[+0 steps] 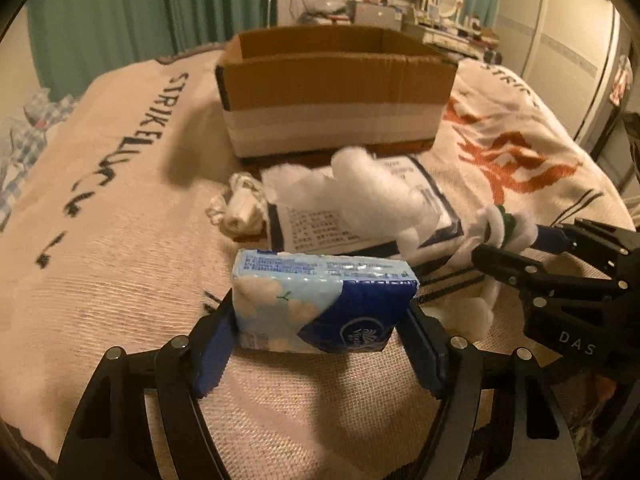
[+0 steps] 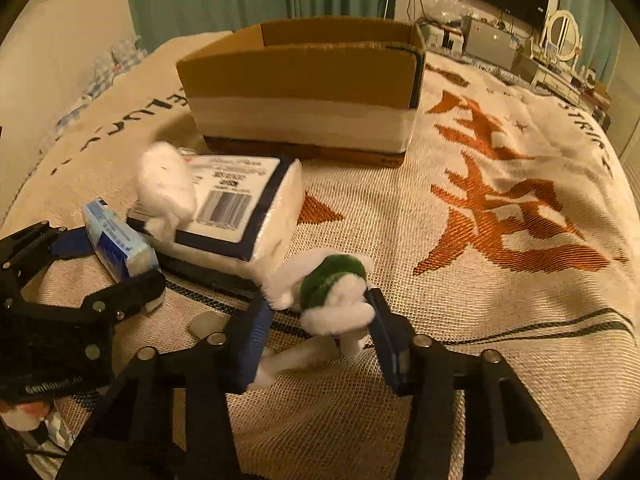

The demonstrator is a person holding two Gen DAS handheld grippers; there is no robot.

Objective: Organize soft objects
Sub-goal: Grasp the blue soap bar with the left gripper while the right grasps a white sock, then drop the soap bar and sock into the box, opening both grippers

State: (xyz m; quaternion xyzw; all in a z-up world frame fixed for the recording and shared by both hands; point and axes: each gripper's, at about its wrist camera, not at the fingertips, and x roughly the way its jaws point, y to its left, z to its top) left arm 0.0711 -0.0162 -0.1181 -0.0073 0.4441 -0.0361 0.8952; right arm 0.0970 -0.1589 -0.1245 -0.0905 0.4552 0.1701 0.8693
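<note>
Left claw pinching tissue pack resting on bed, near front edge. Right claw straddling green-white plush; pad contact unclear, cannot tell grip. Cardboard box well behind. Risk: shallow hold on fluffy plush slips on lift; cotton wad snags, drags off large pack.

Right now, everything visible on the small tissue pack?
The small tissue pack is a soft plastic-wrapped block, pale blue with white cloud shapes, a dark blue corner with a round logo, and fine print on top. It stands on edge on the woven blanket, between the left gripper pads, which press both its ends.
</note>
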